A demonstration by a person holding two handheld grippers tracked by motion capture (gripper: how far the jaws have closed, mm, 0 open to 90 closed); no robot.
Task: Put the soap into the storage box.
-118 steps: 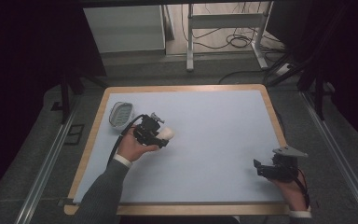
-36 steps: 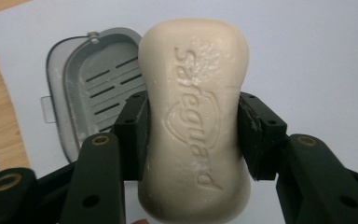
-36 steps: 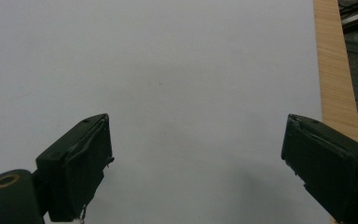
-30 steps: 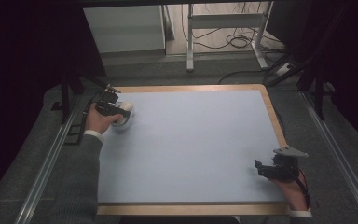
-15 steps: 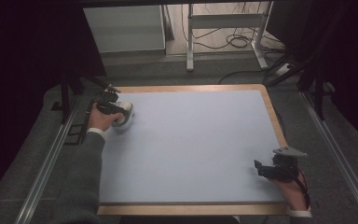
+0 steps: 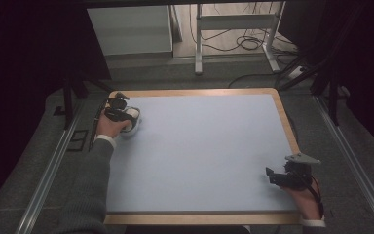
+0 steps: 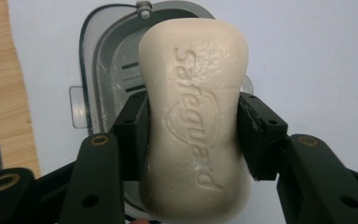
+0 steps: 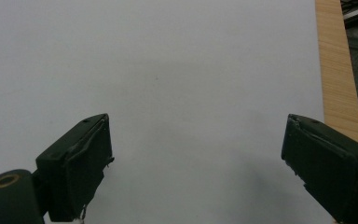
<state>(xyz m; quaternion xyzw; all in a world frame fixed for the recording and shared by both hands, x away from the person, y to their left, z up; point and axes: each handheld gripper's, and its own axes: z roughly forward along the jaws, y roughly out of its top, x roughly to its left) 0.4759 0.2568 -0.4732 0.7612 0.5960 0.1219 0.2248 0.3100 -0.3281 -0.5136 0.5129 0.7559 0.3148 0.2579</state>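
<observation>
My left gripper [image 7: 193, 135] fingers [image 7: 129, 135] clamp the cream embossed soap bar [image 7: 195, 121] directly above the grey plastic soap dish [image 7: 103, 70]. I should centre it over the dish, lower, then release. My right gripper [image 8: 196, 170] rests open, well apart from the dish.

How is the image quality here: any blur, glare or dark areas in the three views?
High view: the table is evenly lit and its surroundings fall to near black. Left gripper view: the soap bar is sharp enough to read its embossed lettering, no glare, and the grey dish behind is clear. Right gripper view: soft shadows on the mat near the jaws, nothing blurred.
</observation>
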